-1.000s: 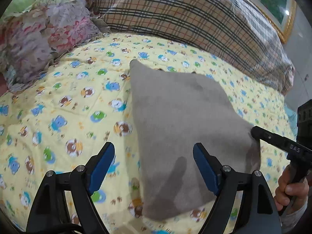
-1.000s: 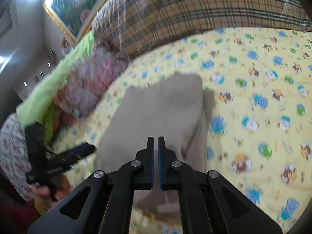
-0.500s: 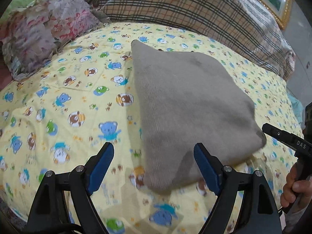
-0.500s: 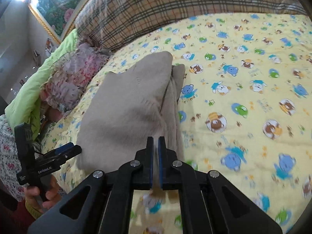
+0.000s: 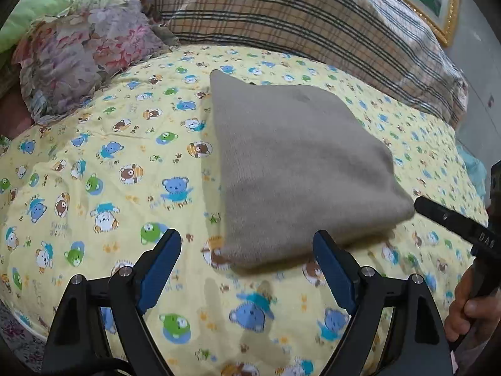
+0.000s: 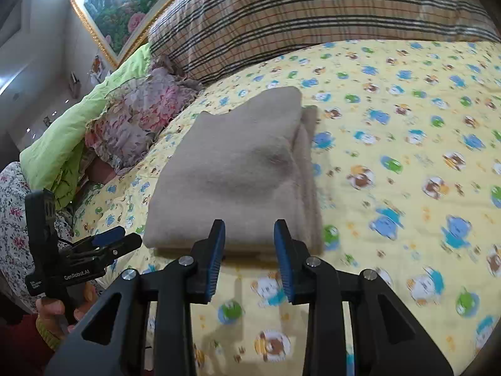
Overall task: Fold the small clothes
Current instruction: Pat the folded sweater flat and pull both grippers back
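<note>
your grey-beige knit garment [image 5: 300, 175] lies folded into a thick flat packet w/ stacked edges on one side, mid-bed on the yellow bear-print quilt [image 5: 94, 188]. your left gripper [image 5: 247, 266] hovers just short of its near corner, jaws spread wide, holding nothing. your right gripper [image 6: 249, 250] sits at the near edge, jaws parted a bit, nothing btwn them. behind the garment: a plaid pillow [image 6: 313, 9] along the headboard side, a floral ruffled cushion [image 5: 78, 50] & a lime-green blanket [image 6: 59, 144] beside it. a gold-framed flower painting [image 6: 122, 3] hangs on the wall.
</note>
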`<state>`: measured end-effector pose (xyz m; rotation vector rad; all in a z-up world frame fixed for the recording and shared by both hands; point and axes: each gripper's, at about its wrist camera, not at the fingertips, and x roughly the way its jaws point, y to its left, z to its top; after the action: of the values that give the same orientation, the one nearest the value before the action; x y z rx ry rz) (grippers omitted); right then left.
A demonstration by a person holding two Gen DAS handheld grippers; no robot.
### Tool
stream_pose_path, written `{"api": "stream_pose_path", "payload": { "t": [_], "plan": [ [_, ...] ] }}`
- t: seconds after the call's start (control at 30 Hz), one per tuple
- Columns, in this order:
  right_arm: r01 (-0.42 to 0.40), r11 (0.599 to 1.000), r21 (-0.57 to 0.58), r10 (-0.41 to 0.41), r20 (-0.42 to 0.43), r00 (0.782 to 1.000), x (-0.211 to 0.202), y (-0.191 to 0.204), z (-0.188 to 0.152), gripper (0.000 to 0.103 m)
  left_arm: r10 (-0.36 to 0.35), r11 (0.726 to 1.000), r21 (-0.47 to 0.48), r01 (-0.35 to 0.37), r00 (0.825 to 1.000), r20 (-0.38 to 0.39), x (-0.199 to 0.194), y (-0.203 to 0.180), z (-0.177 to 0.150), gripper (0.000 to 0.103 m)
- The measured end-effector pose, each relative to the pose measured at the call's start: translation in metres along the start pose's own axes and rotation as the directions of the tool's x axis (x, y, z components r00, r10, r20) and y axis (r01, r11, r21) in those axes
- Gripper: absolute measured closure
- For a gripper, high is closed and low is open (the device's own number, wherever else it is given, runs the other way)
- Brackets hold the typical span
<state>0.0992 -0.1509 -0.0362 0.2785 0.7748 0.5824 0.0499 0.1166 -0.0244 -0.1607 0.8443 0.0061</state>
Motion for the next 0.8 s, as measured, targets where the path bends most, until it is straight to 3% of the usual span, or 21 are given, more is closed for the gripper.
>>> {"api": "stream_pose_path", "payload": {
  "t": [0.17, 0.37, 0.47, 0.53, 0.6, 0.63, 0.7, 0.8],
  "plan": [
    [0.102, 0.995, 0.022, -0.100, -0.075, 0.992, 0.033, -0.016, -0.003, 0.071, 0.099, 0.995, 0.036, -0.097, 0.994, -0.054, 0.033, 0.006, -0.002, 0.015],
    [0.126, 0.992, -0.001, -0.126, -0.062, 0.990, 0.030, -0.018, -0.005, 0.070, 0.083, 0.996, 0.027, -0.082, 0.996, -0.044, 0.030, 0.009, -0.008, 0.016],
    [0.193, 0.981, 0.002, -0.192, -0.054, 0.980, 0.021, -0.022, -0.008, 0.069, 0.075, 0.997, 0.017, -0.075, 0.997, -0.030, 0.020, 0.010, -0.013, 0.016],
    [0.136, 0.990, 0.038, -0.135, -0.033, 0.990, 0.010, -0.028, -0.011, 0.069, 0.060, 0.998, 0.003, -0.060, 0.998, -0.013, 0.014, 0.011, -0.016, 0.016],
    [0.126, 0.992, 0.027, -0.126, -0.008, 0.992, 0.002, -0.025, -0.014, 0.068, 0.054, 0.999, 0.002, -0.054, 0.998, 0.013, 0.005, 0.008, -0.021, 0.016],
    [0.122, 0.992, 0.014, -0.122, 0.001, 0.992, -0.002, -0.021, -0.015, 0.067, 0.059, 0.998, 0.011, -0.060, 0.998, 0.030, 0.000, 0.006, -0.024, 0.016],
    [0.108, 0.994, -0.010, -0.108, 0.016, 0.994, -0.009, -0.014, -0.020, 0.048, 0.070, 0.997, 0.030, -0.072, 0.996, 0.055, -0.008, 0.001, -0.028, 0.015],
    [0.113, 0.992, -0.048, -0.111, 0.050, 0.993, -0.018, -0.002, -0.028, 0.037, 0.082, 0.994, 0.063, -0.088, 0.992, 0.091, -0.020, -0.004, -0.034, 0.012]
  ]
}}
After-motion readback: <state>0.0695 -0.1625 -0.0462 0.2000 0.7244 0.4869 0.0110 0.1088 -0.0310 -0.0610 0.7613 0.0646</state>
